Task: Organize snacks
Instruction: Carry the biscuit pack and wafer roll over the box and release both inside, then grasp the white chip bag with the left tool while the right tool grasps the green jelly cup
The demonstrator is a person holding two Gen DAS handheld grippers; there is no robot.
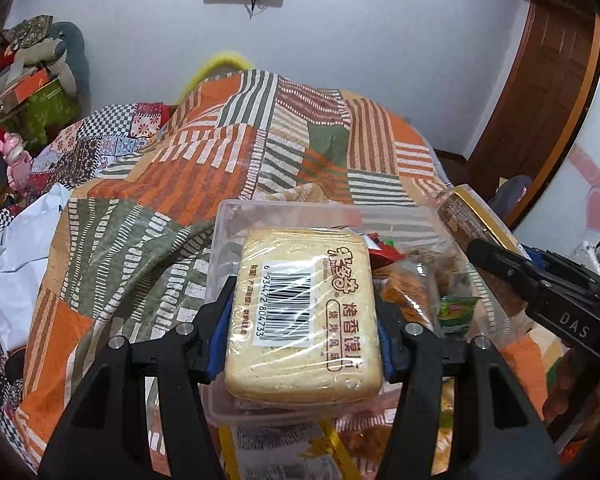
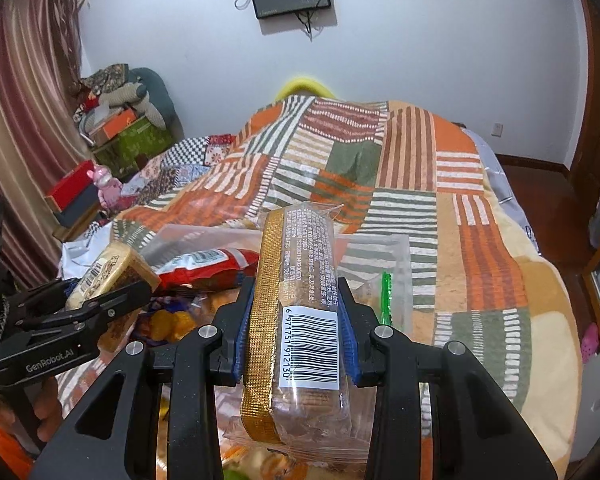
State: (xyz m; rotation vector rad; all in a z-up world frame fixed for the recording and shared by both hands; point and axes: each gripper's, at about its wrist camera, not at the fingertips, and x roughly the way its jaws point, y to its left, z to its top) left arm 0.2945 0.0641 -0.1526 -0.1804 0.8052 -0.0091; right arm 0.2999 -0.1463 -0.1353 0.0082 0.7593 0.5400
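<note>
Starting at the left: clamped between the blue-padded fingers [image 1: 220, 328] of the left gripper [image 1: 304, 312], a wrapped toast pack [image 1: 304, 300], barcode up, held level over the clear box [image 1: 228, 216] on the quilted bed [image 1: 140, 240]. Probably mid-placement. Lower flat into the bare left part of the box, long side parallel to the near wall, and release only once the pack rests on the floor of the box. Avoid squeezing harder: crisp slices under thin film, likely to crack. Watch the near rim under the pack, and the soft quilt below, which may let the box tip if pressed at one edge.

Moving to the middle: loose snacks [image 1: 412, 280] heaped against the right side of the box, among them a red packet [image 2: 204, 264] and a green sachet [image 2: 386, 296]. Little room there; better to fill from the left.

Further right: gripped narrowly at the barcode end by the right gripper [image 2: 296, 320], a gold-edged biscuit sleeve [image 2: 300, 280], raised on edge above the pile and pointing away. Hard to tell which spot suits it; perhaps the second clear container [image 2: 400, 248] just beyond. Hold high until the left gripper withdraws, since the two stand close together. Plenty of open quilt to the far right, sloping off toward the bed's edge, so set nothing down there.
</note>
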